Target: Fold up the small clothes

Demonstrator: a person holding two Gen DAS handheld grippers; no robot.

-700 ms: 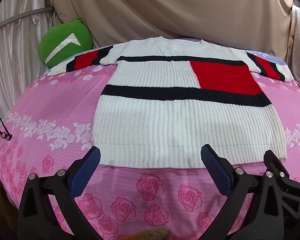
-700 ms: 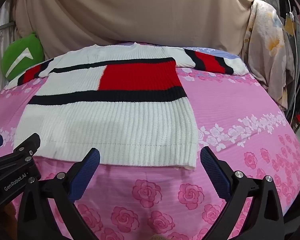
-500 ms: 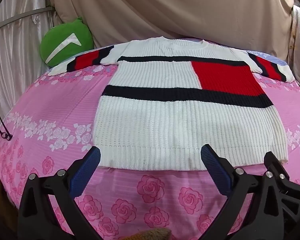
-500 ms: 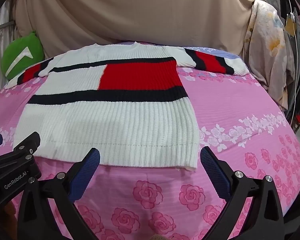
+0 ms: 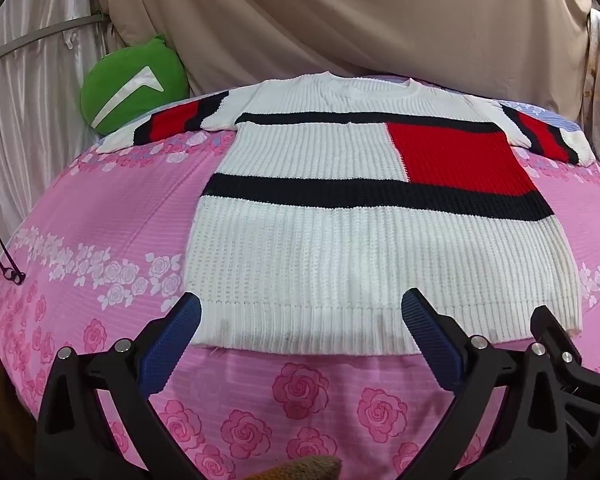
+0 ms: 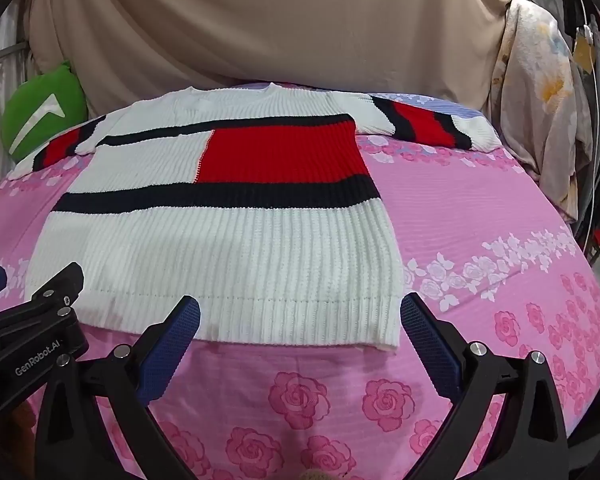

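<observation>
A white knit sweater point(image 5: 340, 248) with black bands and a red block lies flat on a pink rose-print bed point(image 5: 100, 220), neck away from me, both sleeves spread out. It also shows in the right wrist view point(image 6: 228, 248). My left gripper point(image 5: 300, 320) is open and empty, hovering just above the sweater's near hem at its left half. My right gripper point(image 6: 300, 320) is open and empty at the hem's right half, its right finger just past the hem's right corner. The right gripper's body point(image 5: 560, 344) shows at the lower right of the left view.
A green cushion point(image 5: 132, 84) sits at the back left of the bed. Beige drapes point(image 6: 260, 20) hang behind. Floral fabric point(image 6: 540, 100) hangs at the right. Black cable ties point(image 5: 0, 252) stick out at the left edge.
Both grippers have edged slightly forward toward the hem; the sweater sits a little lower in both views. Both stay open.
</observation>
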